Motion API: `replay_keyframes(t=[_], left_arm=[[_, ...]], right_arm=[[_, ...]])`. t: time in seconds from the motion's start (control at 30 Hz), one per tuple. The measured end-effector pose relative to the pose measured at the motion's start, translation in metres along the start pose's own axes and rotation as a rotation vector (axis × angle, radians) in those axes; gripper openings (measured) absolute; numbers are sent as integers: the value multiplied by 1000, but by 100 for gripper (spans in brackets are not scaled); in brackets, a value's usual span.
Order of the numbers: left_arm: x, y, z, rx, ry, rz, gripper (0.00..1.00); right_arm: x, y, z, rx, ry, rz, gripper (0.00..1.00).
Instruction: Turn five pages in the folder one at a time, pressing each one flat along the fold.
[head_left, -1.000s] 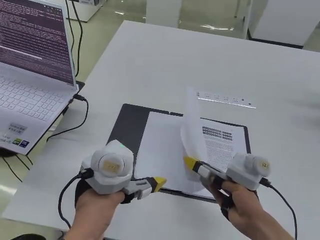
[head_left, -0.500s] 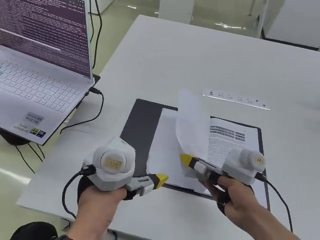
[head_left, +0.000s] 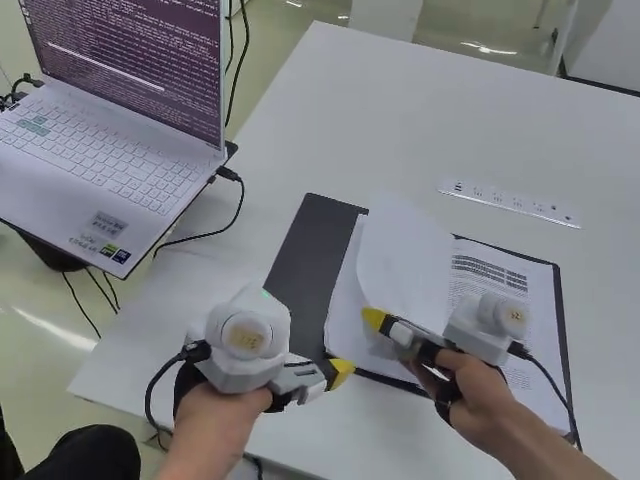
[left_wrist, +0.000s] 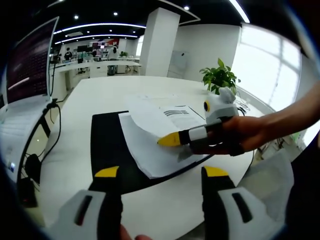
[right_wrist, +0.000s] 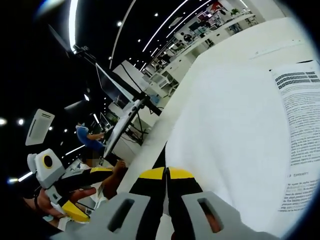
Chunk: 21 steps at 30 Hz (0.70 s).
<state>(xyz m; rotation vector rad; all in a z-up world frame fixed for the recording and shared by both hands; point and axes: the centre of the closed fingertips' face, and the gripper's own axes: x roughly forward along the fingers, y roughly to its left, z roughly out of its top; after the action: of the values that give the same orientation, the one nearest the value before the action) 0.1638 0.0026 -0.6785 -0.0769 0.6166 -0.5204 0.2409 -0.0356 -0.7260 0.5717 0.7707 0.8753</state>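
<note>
**Thin page held up, halfway over**

Wide white tabletop (head_left: 400, 110) across most of the frame. Open laptop (head_left: 110, 120) at upper left. Black folder (head_left: 310, 250) lying open in the middle of the frame, toward the bottom, with a printed sheet (head_left: 500, 275) on its right half. One page (head_left: 405, 260) lifted and curling above the fold, leaning toward the left side. At the page's lower edge, the right gripper (head_left: 372, 320), its fingers (right_wrist: 152, 173) pinched together on the paper. Just beside the folder's bottom edge, at lower middle, the left gripper (head_left: 340, 372), its fingers (left_wrist: 106, 172) wide apart and holding nothing.

Probably very light, floppy paper, easy to crease or tear and a bit slippery. Best to hold near the loose edge with a soft pinch, lay it down slowly, then rub flat along the fold.
</note>
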Motion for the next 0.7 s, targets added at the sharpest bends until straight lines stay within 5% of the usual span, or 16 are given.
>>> replay_keyframes(t=[0.27, 0.7], left_arm=[[-4, 5, -6, -25, -1, 1, 64], [-10, 15, -6, -46, -18, 16, 64]], right_arm=[[21, -5, -10, 17, 24, -17, 0], [43, -35, -35, 82, 74, -106, 0]])
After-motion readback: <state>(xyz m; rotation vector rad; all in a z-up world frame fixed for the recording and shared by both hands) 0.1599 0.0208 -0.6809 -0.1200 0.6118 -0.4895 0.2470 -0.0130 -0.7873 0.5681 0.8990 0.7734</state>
